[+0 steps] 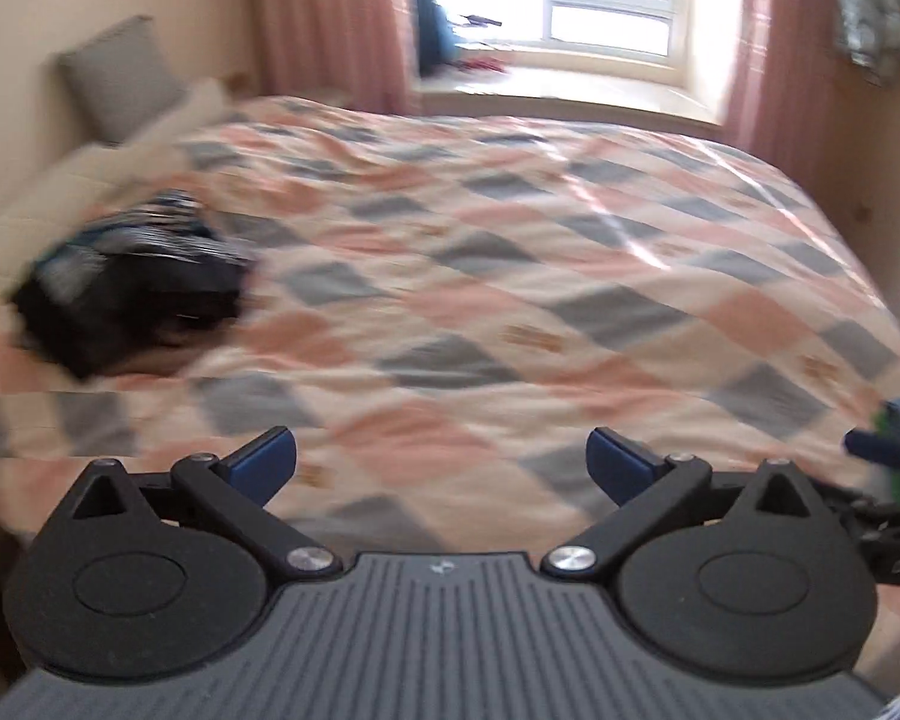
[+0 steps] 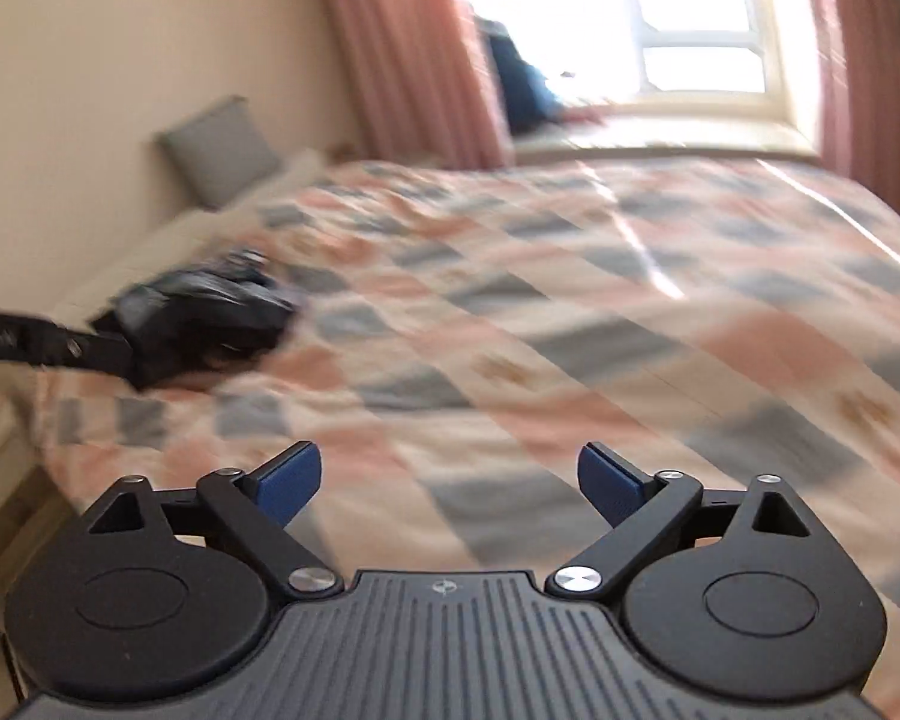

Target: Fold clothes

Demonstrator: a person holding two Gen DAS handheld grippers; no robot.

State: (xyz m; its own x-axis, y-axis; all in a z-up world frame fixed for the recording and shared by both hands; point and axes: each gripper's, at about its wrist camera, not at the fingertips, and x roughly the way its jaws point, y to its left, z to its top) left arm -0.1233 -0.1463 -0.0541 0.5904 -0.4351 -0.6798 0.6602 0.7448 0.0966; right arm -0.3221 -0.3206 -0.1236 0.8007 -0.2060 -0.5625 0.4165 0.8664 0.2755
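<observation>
Here both grippers, left point(image 1: 441, 462) and right point(image 2: 449, 480), gape empty above the quilt point(image 1: 510, 276), dark clothes point(image 1: 144, 288) leftward.

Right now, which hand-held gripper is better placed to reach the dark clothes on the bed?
Probably the left hand-held gripper. The dark clothes lie at the bed's left side, and the right view shows its arm already beside them. Both are open and empty; the right hand-held gripper faces bare quilt.
</observation>
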